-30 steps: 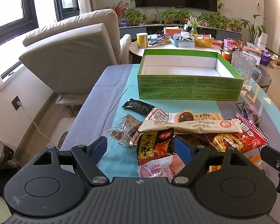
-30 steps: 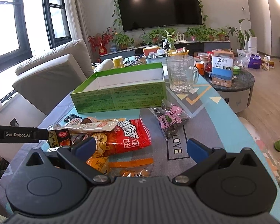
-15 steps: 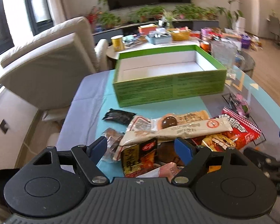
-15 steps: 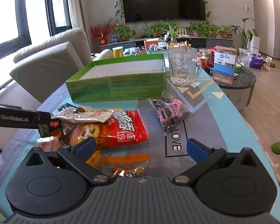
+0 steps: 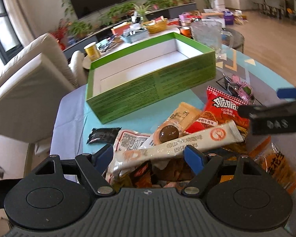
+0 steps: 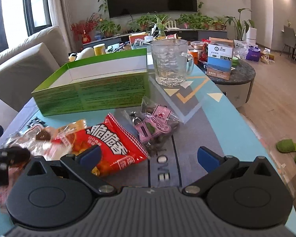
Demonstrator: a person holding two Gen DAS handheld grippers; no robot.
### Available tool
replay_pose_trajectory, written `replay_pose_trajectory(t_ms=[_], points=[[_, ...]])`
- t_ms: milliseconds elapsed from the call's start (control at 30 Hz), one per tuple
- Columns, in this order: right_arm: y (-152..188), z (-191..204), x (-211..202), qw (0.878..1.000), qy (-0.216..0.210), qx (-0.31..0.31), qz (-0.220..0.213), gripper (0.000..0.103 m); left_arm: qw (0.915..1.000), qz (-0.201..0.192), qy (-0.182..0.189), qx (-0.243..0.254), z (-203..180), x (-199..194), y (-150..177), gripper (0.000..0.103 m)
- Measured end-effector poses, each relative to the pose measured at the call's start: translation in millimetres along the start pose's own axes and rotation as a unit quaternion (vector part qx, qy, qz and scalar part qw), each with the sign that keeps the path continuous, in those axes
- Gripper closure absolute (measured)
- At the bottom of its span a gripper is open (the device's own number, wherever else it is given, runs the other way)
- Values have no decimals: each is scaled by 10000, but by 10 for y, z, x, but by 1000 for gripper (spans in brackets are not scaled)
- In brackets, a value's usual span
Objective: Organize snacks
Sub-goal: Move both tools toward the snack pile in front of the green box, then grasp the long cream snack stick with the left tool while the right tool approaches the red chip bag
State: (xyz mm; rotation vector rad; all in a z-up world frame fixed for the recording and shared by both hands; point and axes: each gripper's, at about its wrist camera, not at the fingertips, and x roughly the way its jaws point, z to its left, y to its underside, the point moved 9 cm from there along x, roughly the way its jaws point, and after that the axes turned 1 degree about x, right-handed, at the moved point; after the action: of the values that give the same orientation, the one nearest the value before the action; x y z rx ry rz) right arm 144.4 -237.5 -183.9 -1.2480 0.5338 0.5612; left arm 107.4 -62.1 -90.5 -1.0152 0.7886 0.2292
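Observation:
An empty green box [image 5: 148,83] with a white inside stands at the back of the table; it also shows in the right wrist view [image 6: 92,92]. A pile of snack packets lies in front of it. My left gripper [image 5: 150,156] is open, low over the pile, its fingers either side of a long white sachet [image 5: 179,142]. A red chip bag [image 5: 225,110] lies to the right; it shows in the right wrist view [image 6: 116,144]. My right gripper [image 6: 148,156] is open and empty above the red bag's edge and a pink-labelled clear bag [image 6: 155,126].
A glass mug [image 6: 170,63] stands right of the box. A small black packet [image 5: 102,134] lies at the left of the pile. A beige sofa [image 5: 25,83] is left of the table. A round side table [image 6: 232,75] with boxes is at the right.
My left gripper has dropped forward and to the right, closer over the pile, around the white sachet. My right gripper has moved slightly forward and stays open.

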Motion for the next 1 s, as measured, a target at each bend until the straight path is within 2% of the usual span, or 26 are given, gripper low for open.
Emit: replay_pose_trajectory(t_ms=[200, 367, 433, 467, 500, 633, 733, 800, 1000], points=[[-71, -12, 136, 10000, 49, 20, 35, 43, 9993, -47, 289, 232, -85, 77, -37, 25], [-48, -117, 94, 9987, -146, 428, 224, 43, 9971, -98, 489, 569, -200, 149, -20, 25], [-55, -148, 55, 9976, -251, 591, 260, 43, 9950, -37, 713, 703, -260, 195, -10, 26], [-65, -153, 40, 9972, -260, 647, 259, 43, 9941, 30, 816, 718, -281, 231, -2, 29], [-72, -162, 26, 9970, -249, 683, 253, 43, 9938, 84, 872, 687, -286, 268, 0, 37], [-68, -140, -35, 9959, -356, 764, 316, 43, 9934, 77, 1119, 260, -205, 304, -39, 64], [-34, -78, -92, 9936, -614, 848, 424, 43, 9931, 7, 1172, -5, -128, 241, -84, 72], [-19, -28, -126, 9918, -775, 894, 482, 43, 9928, -142, 1178, -188, -54, 161, -123, 82], [12, 238, -127, 9855, -1202, 986, 682, 43, 9842, -526, 1224, -1162, 297, -35, -218, 86]])
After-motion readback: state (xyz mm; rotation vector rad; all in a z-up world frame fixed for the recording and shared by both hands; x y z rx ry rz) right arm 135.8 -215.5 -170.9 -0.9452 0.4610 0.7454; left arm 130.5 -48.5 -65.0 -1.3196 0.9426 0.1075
